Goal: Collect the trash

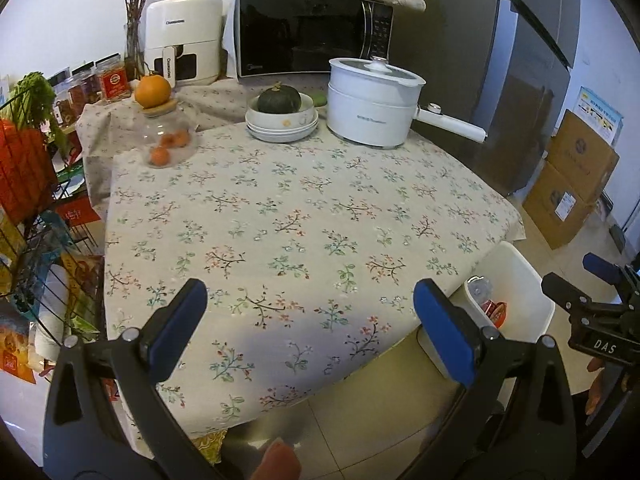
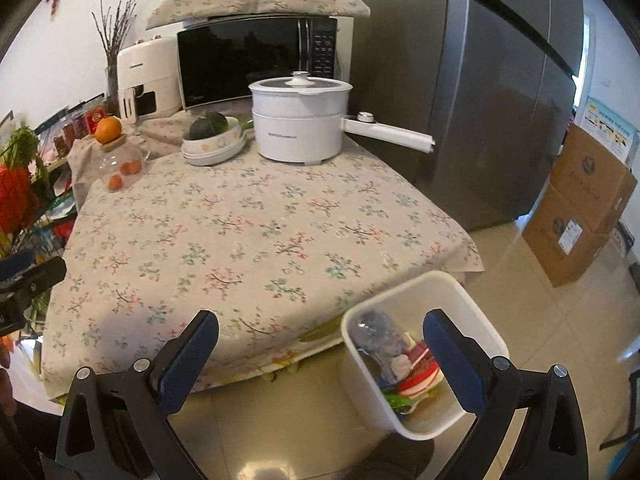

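Observation:
A white square bin (image 2: 476,316) stands on the floor beside the table's near right corner. It holds a crushed clear plastic bottle (image 2: 380,340) and red, white and green wrappers (image 2: 416,376). The bin also shows in the left wrist view (image 1: 524,288). My right gripper (image 2: 320,356) is open and empty, just in front of the bin and the table edge. My left gripper (image 1: 310,328) is open and empty over the table's near edge. The right gripper's side shows in the left wrist view (image 1: 584,292).
The table wears a floral cloth (image 1: 304,216). At its back stand a white electric pot (image 1: 372,104), stacked bowls with a green squash (image 1: 280,116), a glass jar of oranges (image 1: 168,136), a microwave (image 1: 312,32) and an air fryer (image 1: 184,40). A wire rack (image 1: 36,216) is left, a fridge (image 2: 492,88) and cardboard boxes (image 2: 580,204) right.

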The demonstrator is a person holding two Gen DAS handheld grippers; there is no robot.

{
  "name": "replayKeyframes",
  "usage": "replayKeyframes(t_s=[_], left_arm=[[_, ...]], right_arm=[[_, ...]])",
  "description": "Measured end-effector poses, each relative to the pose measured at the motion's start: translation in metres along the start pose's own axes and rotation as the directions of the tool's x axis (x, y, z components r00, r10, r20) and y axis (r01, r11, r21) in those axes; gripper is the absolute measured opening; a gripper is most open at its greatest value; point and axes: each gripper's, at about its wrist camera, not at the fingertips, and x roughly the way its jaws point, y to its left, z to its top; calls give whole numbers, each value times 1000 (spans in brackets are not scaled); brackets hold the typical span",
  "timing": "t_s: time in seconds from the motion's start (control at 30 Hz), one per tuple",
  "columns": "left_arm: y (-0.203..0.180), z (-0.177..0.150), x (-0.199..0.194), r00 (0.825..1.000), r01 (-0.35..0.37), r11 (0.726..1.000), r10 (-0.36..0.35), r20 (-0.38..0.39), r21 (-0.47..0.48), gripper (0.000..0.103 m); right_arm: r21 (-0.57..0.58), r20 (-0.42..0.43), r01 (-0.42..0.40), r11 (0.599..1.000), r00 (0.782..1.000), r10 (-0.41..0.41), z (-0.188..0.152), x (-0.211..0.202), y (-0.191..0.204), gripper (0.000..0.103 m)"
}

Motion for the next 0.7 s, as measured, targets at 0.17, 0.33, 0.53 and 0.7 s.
replayKeyframes(t_s=[0.17,0.33,0.53,0.7], left_arm=[[3,-2,1,1000,-7,1000,7,-8,-1,102],[4,-4,-1,1000,-9,1000,9,-14,-7,102],[3,-3,-7,1000,-10,1000,10,-1,2,102],[2,-3,-7,1000,-18,1000,18,-6,5,102]], right_arm=[[0,13,-1,1000,1000,1,5,2,9,103],[8,10,-8,1000,1000,8,5,4,12,103],[25,23,2,1000,1000,-2,7,3,13,103],[31,31,2,1000,1000,-3,9,1,15,103]])
